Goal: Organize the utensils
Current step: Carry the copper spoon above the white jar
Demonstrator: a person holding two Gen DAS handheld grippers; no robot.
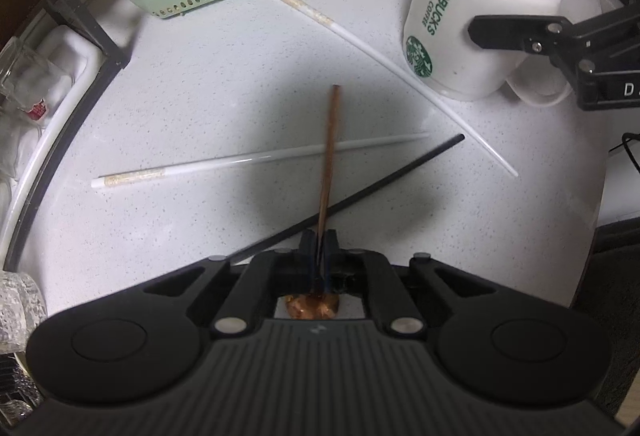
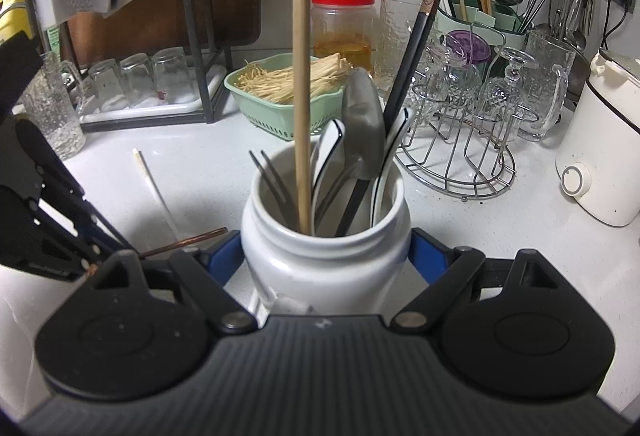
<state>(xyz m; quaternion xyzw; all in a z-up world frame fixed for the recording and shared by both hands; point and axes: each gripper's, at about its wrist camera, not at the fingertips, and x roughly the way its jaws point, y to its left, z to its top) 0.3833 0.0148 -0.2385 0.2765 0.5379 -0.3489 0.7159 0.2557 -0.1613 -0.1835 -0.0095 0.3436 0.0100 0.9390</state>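
With my left claw (image 1: 319,236) pinched nearly shut on the brown chopstick (image 1: 329,156), I have that stick running straight away from the fingers toward the far side of the desk (image 1: 200,108), its far tip lying over a white chopstick (image 1: 256,159) that stretches left to right across it. A black chopstick (image 1: 360,188) lies just beside my fingers, slanting off to the far right, and a second white one (image 1: 392,76) runs diagonally up to the foot of the white mug (image 1: 480,12). That mug sits to the far right of my left claw, so I judge the coming move as a lift and swing rightward, then tipping the stick upright to drop it in. My right claw (image 2: 326,252) is the nearer hand to the mug (image 2: 326,260); its blue pads (image 2: 424,252) stand wide on either side of the mug's body, apparently steadying it. Inside it already stand a wooden stick (image 2: 302,76), a fork (image 2: 268,172), spoons and a black chopstick (image 2: 416,44). The mouth looks crowded, so I would aim for the left gap.
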